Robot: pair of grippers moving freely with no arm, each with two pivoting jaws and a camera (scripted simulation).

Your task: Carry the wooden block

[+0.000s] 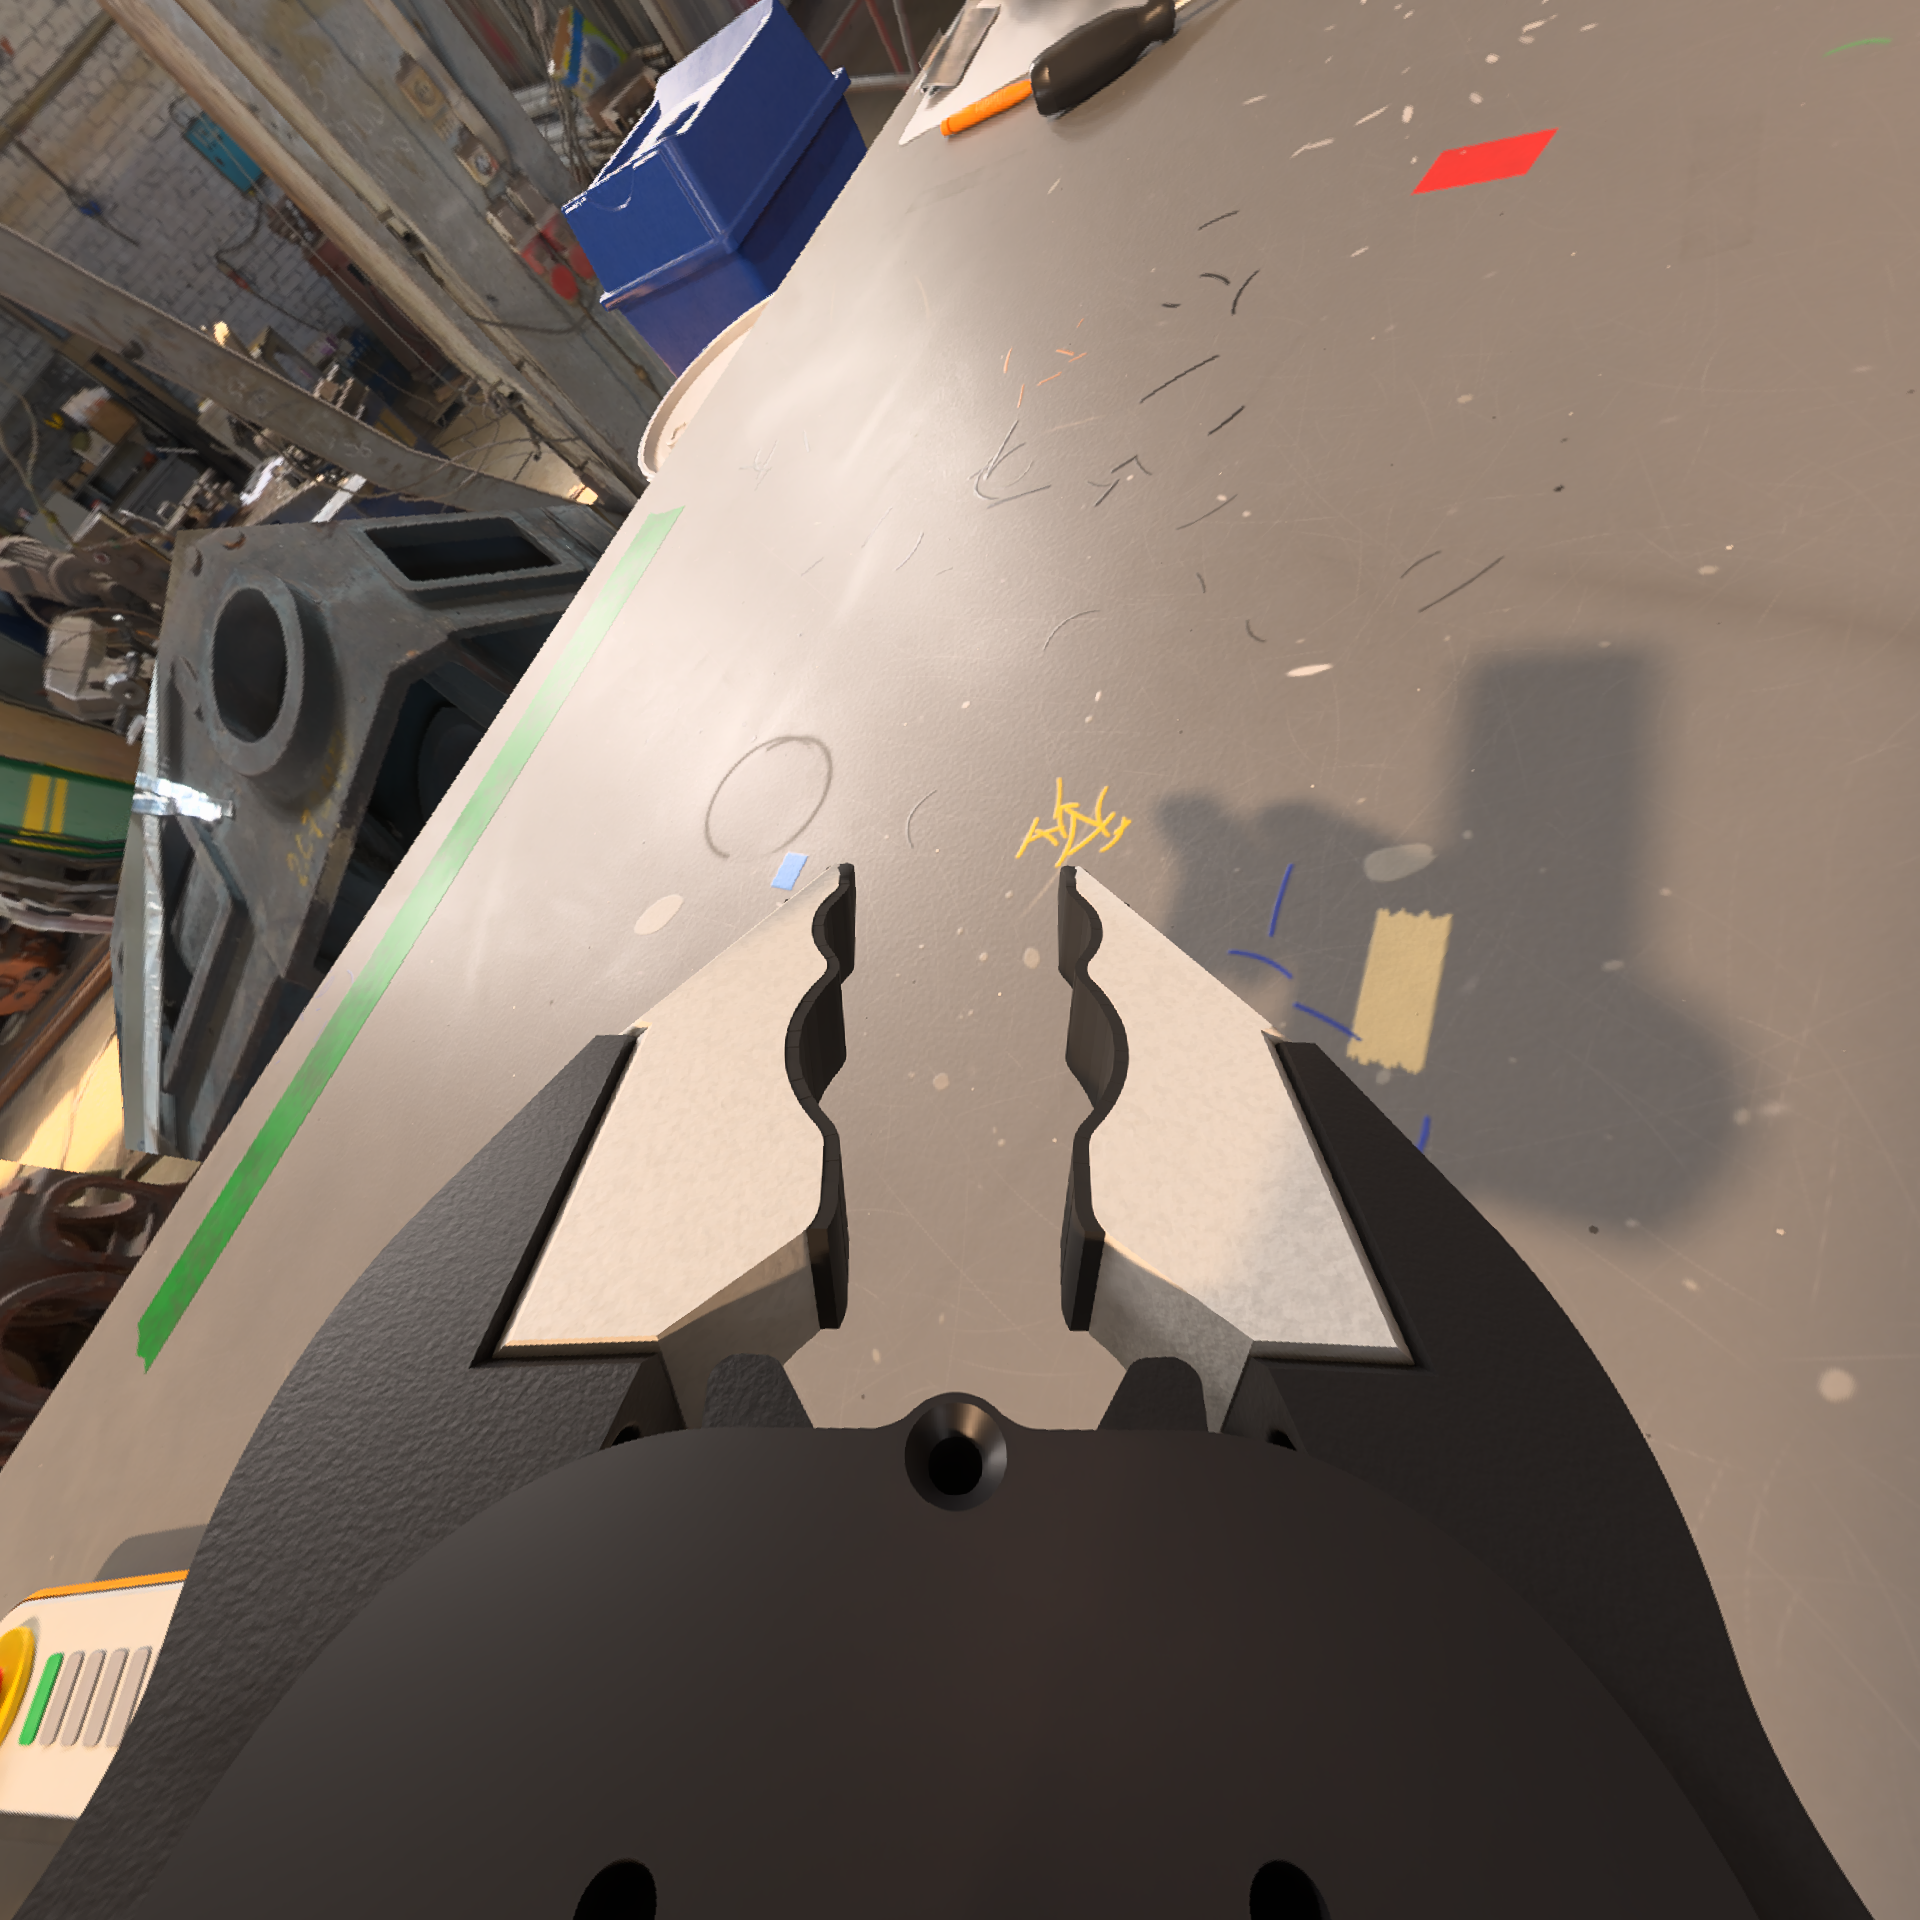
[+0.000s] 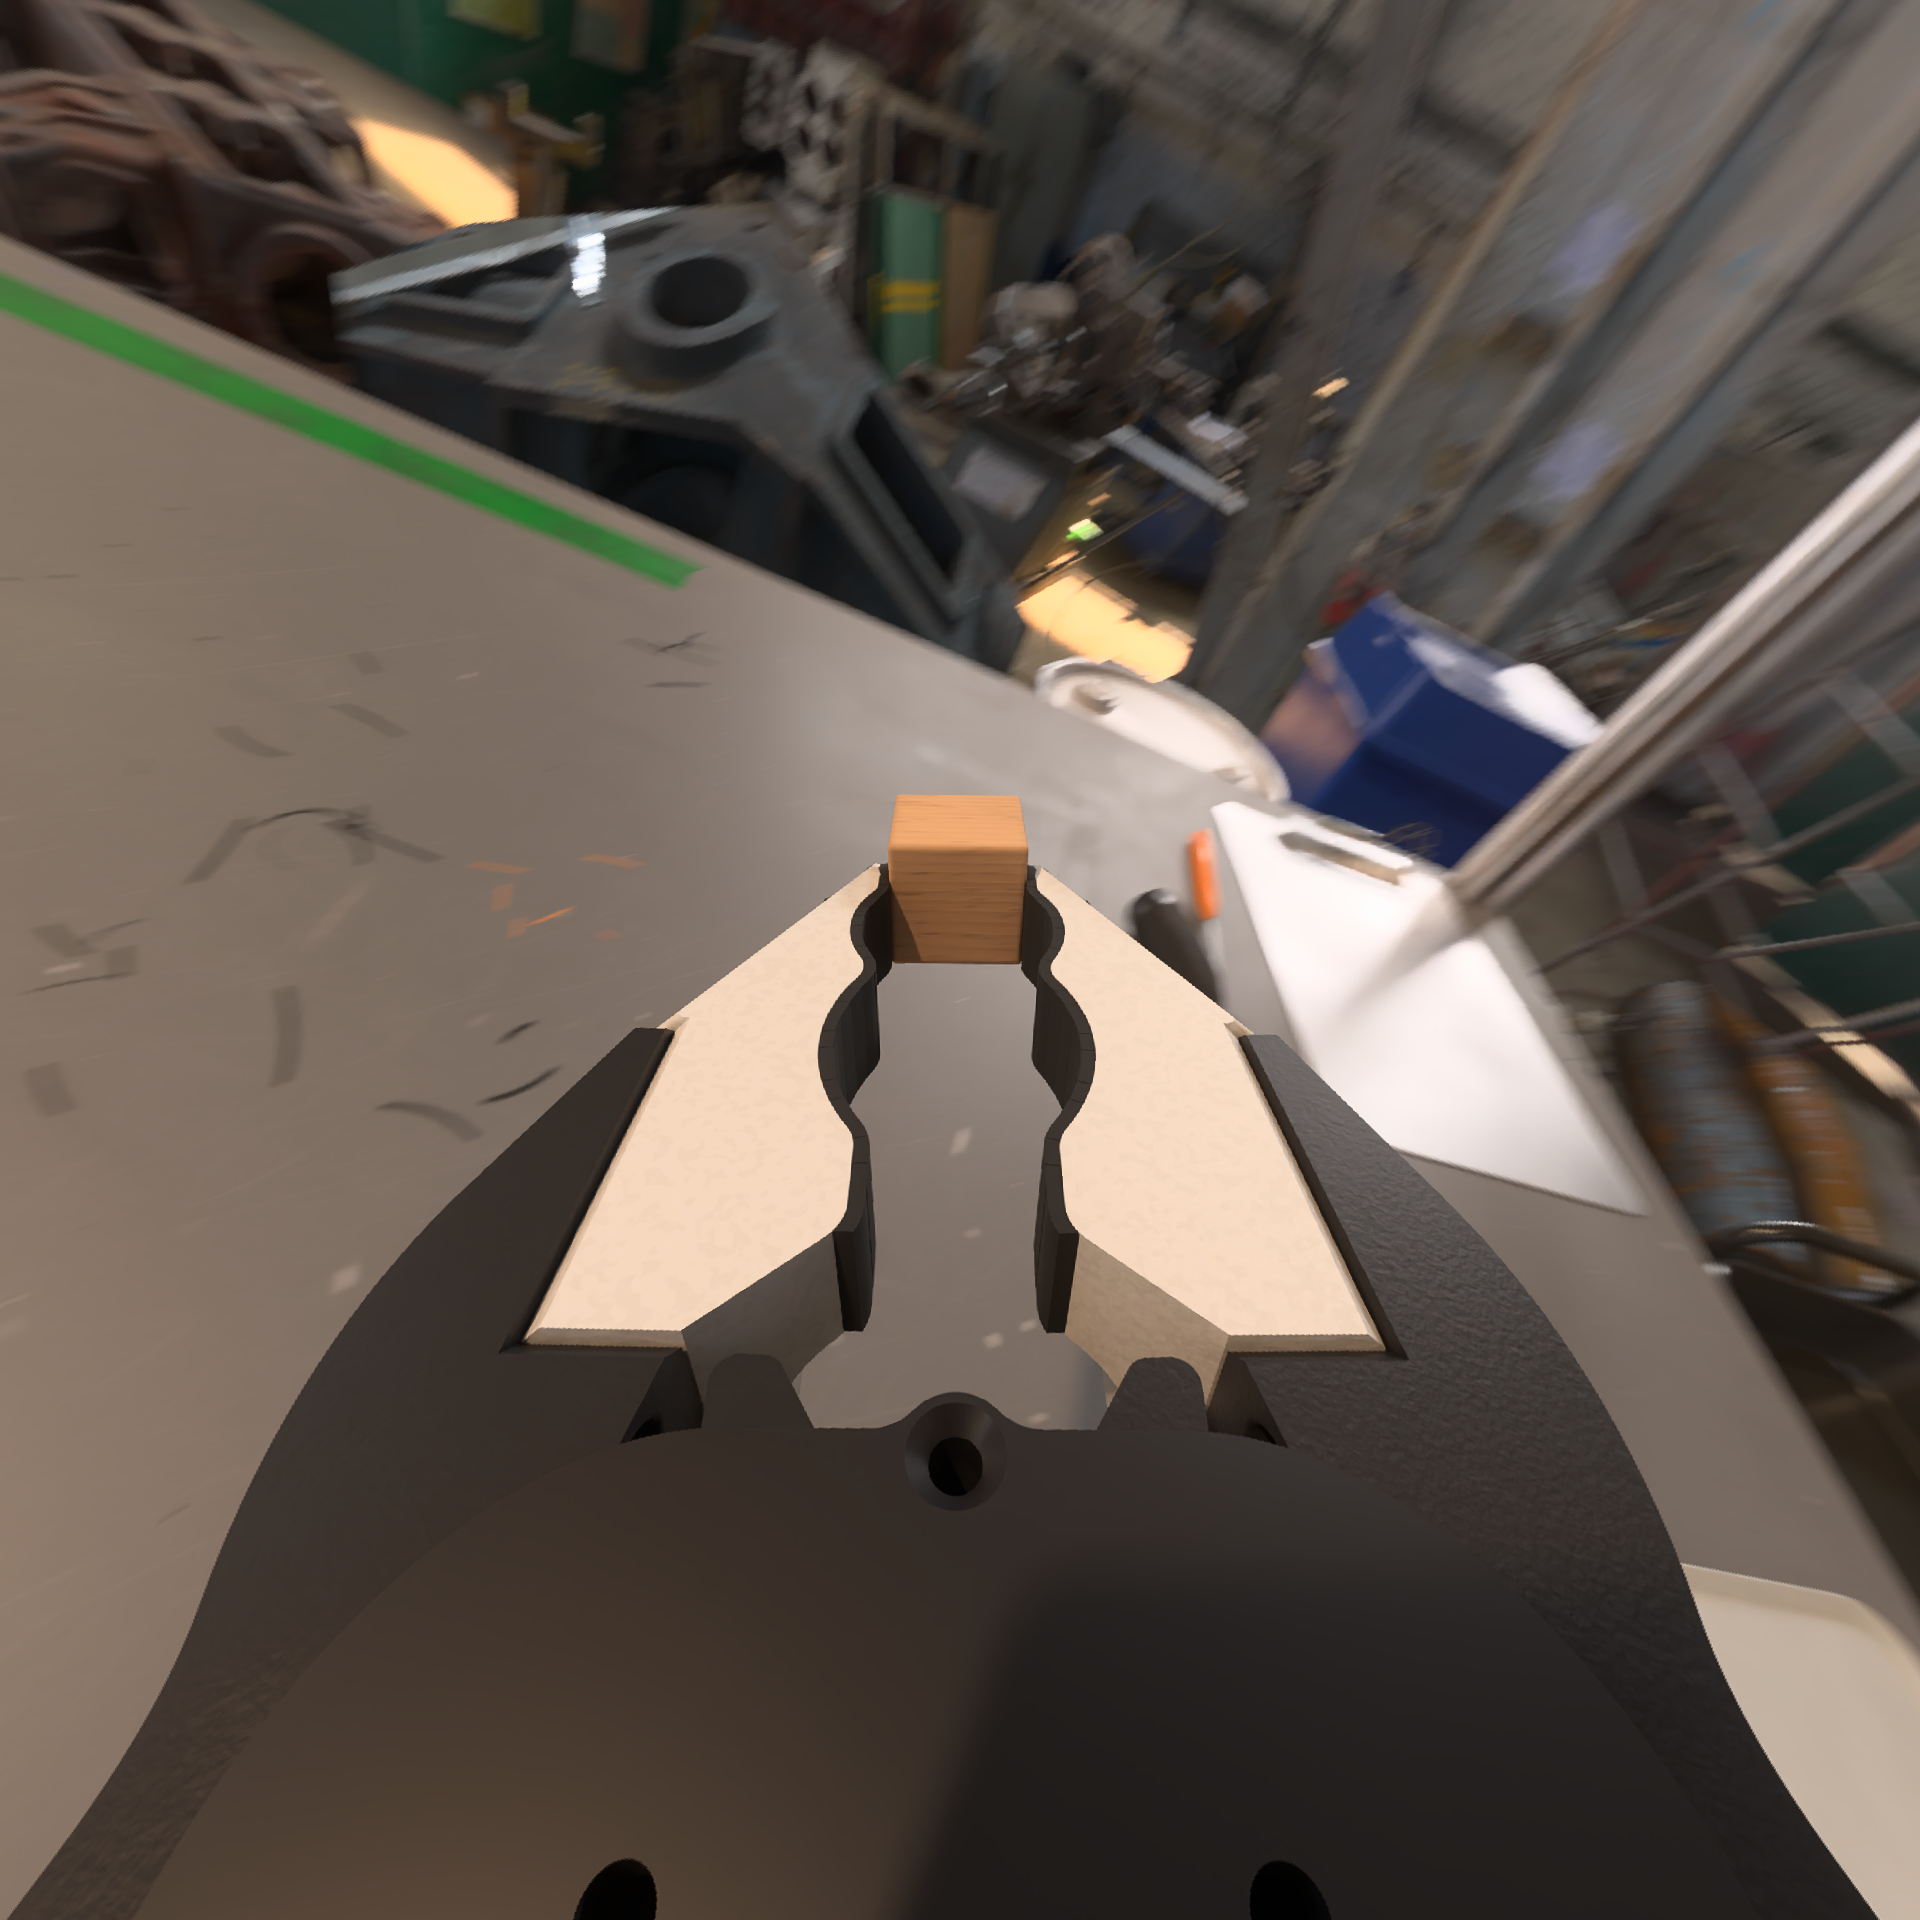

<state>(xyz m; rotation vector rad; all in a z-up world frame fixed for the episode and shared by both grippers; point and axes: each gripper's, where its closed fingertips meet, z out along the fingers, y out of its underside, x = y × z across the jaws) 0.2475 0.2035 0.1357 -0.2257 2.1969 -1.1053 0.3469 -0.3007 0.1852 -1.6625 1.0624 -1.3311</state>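
Note:
In the right wrist view a small orange-brown wooden block point(image 2: 956, 891) sits clamped between the tips of my right gripper point(image 2: 956, 883), held above the grey table point(image 2: 312, 935). The view is motion-blurred. In the left wrist view my left gripper point(image 1: 954, 883) is open and empty, its fingertips just above the grey table point(image 1: 1143, 520) near yellow scribbles point(image 1: 1075, 831). The block does not show in the left wrist view. A gripper-shaped shadow point(image 1: 1507, 935) lies on the table to the right of the left gripper.
A green tape strip point(image 1: 395, 956) runs along the table's left edge. A red patch point(image 1: 1486, 161), a tan tape piece point(image 1: 1397, 987), an orange marker point(image 1: 987, 107) and a black-handled tool point(image 1: 1101, 52) lie on it. A blue bin point(image 1: 717, 197) and a white sheet point(image 2: 1403, 997) stand beyond.

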